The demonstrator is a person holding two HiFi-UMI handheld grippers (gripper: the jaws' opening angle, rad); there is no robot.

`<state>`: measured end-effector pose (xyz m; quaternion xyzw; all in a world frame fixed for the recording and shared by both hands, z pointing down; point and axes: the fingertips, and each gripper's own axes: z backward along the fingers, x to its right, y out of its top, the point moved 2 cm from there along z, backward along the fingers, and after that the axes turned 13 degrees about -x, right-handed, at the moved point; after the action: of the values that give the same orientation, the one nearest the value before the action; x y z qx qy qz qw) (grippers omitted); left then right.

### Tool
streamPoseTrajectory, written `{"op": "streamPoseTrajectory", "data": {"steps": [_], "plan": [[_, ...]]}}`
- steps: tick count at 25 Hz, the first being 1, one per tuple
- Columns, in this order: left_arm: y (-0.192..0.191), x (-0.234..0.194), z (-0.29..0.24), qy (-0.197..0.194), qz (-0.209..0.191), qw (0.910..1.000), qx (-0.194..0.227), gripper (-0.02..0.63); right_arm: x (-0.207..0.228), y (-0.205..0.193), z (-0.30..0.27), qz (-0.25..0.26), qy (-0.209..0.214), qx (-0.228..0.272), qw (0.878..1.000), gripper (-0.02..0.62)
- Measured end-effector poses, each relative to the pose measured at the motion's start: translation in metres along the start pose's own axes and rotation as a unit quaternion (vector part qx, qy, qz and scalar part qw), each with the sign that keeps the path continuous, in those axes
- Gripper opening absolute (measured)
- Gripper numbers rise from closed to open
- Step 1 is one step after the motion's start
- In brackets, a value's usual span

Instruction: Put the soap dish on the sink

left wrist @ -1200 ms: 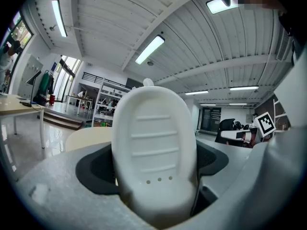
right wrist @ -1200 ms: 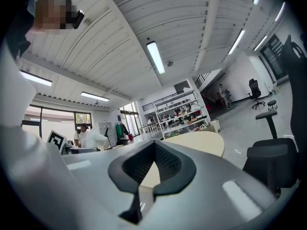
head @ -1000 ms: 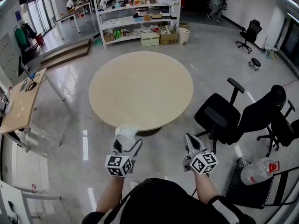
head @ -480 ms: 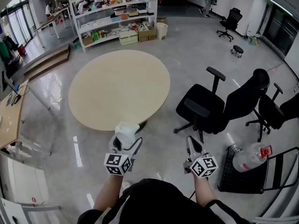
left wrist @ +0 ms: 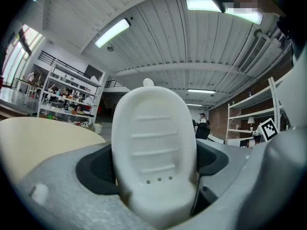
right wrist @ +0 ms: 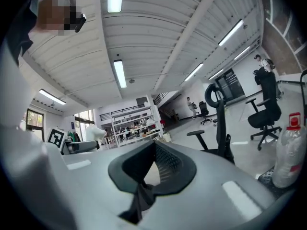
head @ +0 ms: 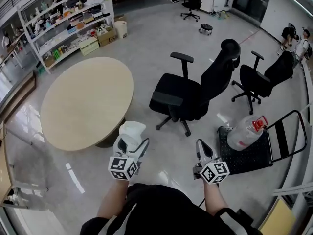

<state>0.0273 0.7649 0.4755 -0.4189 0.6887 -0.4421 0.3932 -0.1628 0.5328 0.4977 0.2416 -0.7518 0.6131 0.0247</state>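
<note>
The white soap dish [left wrist: 154,150] is clamped in the left gripper [head: 130,142], its long axis running out along the jaws and its ribbed hollow facing that gripper's camera. The right gripper [head: 201,150] hangs just beside, jaws together on nothing. A round table [head: 83,102] lies to the left, chairs [head: 188,94] ahead, a cart [head: 254,158] to the right. No sink shows in any view, so its direction cannot be told; placing likely falls to the left gripper.
</note>
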Motion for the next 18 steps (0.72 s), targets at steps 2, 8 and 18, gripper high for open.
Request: {"op": "streamPoseTrajectory", "data": {"steps": [2,8,18], "plan": [[0.002,0.015,-0.014,-0.023,-0.008,0.9997,-0.004,0.469,0.012,0.001,0.015,-0.005,-0.023,0.009,1.0,0.005],[0.004,0.046,-0.044,-0.085,-0.017,0.9961,-0.017,0.469,0.022,0.005,0.052,-0.015,-0.083,0.03,0.996,0.005],[0.008,0.085,-0.093,-0.214,-0.051,0.9743,-0.049,0.469,0.031,-0.005,0.11,-0.052,-0.223,0.069,0.971,0.005]]}}
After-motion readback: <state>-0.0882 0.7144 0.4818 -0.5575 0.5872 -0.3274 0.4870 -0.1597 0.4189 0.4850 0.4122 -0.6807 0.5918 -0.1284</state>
